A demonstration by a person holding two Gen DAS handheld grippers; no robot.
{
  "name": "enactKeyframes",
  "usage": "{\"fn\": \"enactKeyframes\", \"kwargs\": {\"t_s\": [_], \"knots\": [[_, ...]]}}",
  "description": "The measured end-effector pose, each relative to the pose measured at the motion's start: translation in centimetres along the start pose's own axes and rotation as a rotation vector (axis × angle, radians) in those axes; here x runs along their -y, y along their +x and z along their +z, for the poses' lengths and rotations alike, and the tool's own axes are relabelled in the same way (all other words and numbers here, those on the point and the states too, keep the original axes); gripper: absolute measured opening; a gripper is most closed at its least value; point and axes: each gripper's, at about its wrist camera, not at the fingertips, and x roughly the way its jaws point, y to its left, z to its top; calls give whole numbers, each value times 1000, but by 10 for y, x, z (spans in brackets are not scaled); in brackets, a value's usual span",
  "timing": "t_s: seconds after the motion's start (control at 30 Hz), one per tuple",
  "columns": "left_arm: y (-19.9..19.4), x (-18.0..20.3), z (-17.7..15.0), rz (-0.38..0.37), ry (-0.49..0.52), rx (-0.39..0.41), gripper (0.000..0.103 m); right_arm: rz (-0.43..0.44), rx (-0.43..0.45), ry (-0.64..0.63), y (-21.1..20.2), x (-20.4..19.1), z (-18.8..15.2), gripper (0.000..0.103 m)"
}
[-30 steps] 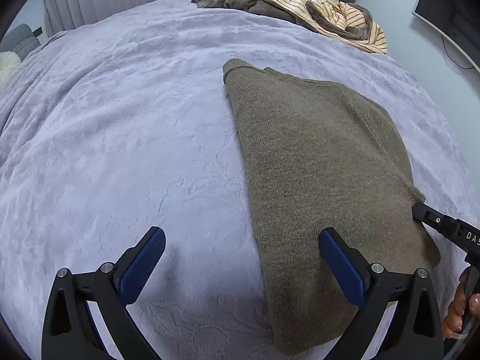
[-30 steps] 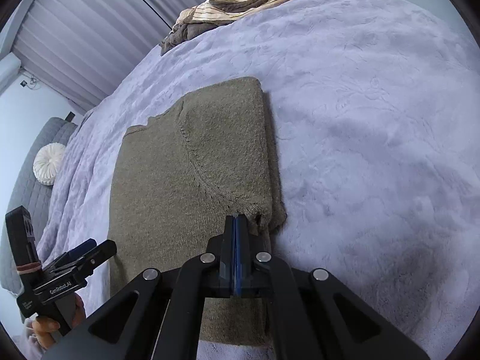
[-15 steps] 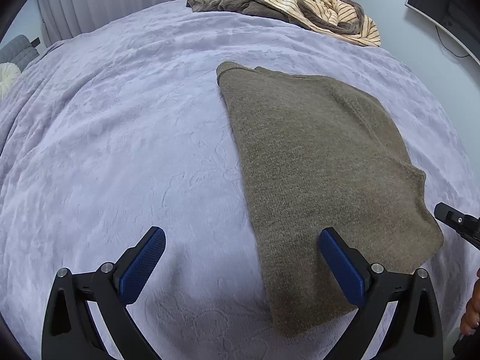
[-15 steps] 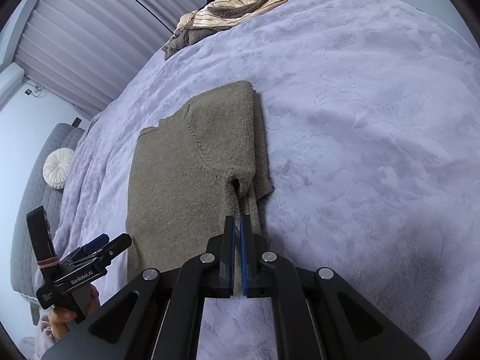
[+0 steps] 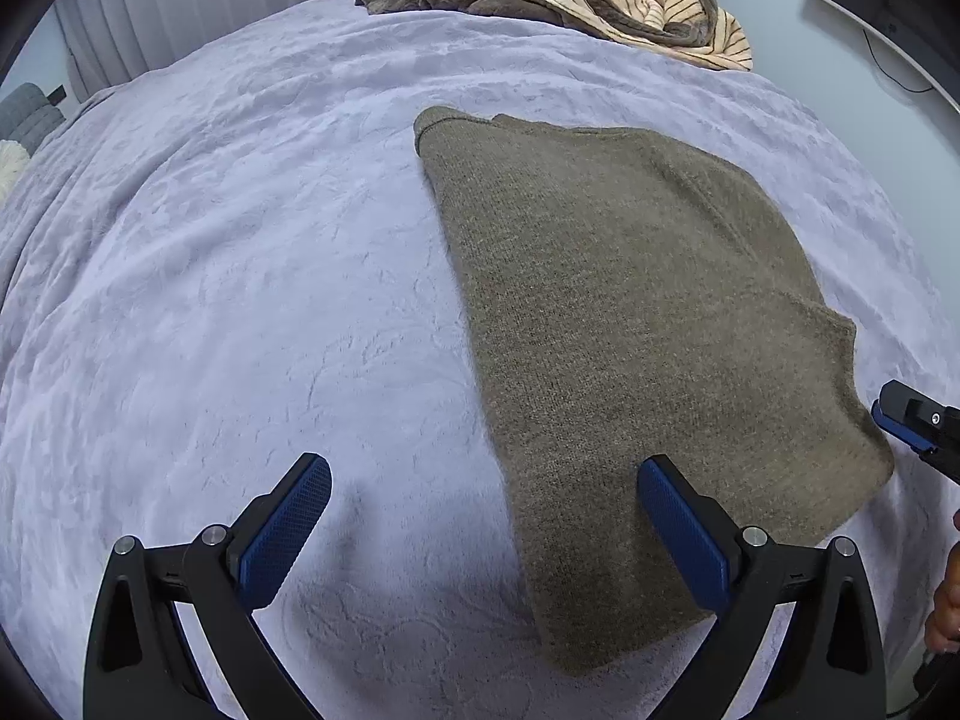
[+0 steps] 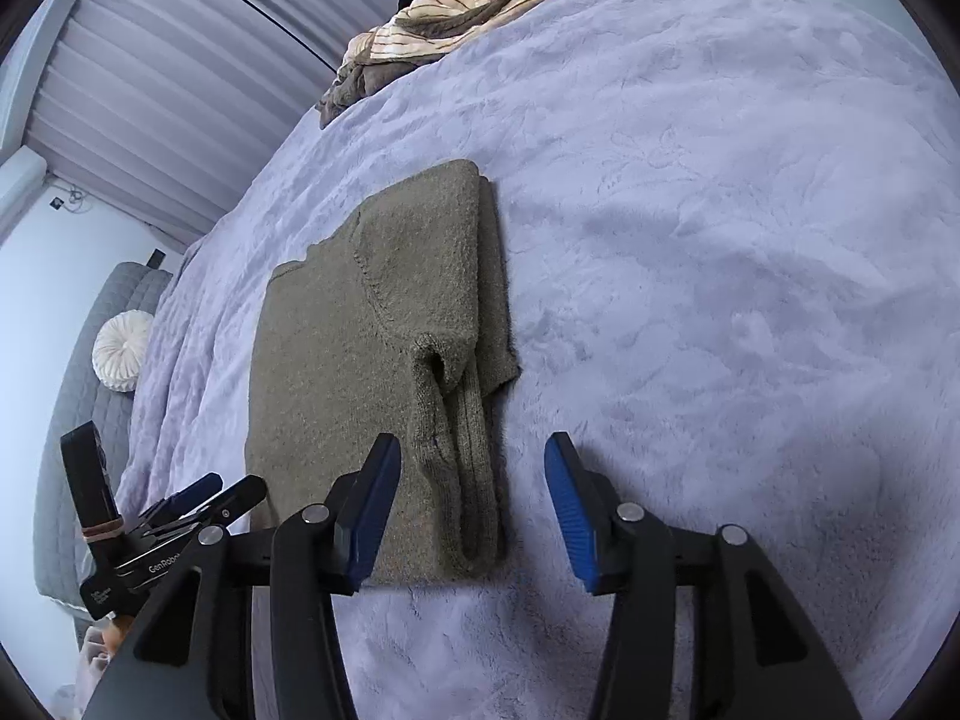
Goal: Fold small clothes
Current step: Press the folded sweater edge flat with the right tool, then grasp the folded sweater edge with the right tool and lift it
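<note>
Both fingers of the right gripper (image 6: 474, 498) have just been opening and stand apart over the folded sleeve (image 6: 456, 456), pressing nothing. Left gripper (image 5: 480, 534) hangs wide open, empty, above the near hem. Olive sweater (image 5: 636, 330) lies flat in the middle of the bed (image 5: 240, 270), probably released so the fold settles.

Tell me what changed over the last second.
The right gripper was shut on the folded-in sleeve of the olive sweater; its jaws have just opened, letting the sleeve lie flat. The left gripper stayed open and empty, the sweater in place.
</note>
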Motion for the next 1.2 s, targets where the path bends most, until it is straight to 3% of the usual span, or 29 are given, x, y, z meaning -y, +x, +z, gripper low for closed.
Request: {"fn": "enactKeyframes", "kwargs": {"t_s": [0.23,0.37,0.67,1.03,1.2], "knots": [[-2,-2,2,10,-9,28,103,9,-8,0,5,0,0,55],[1,-7,4,-12,-17,12,103,19,-3,-8,6,-1,3,63],[8,-9,6,-47,-4,-17,103,20,-8,-29,10,-4,11,63],[7,-22,17,-120,-64,-12,103,38,-18,-14,16,-1,23,63],[10,-37,24,-207,-131,-10,103,59,-26,12,21,6,30,63]]}}
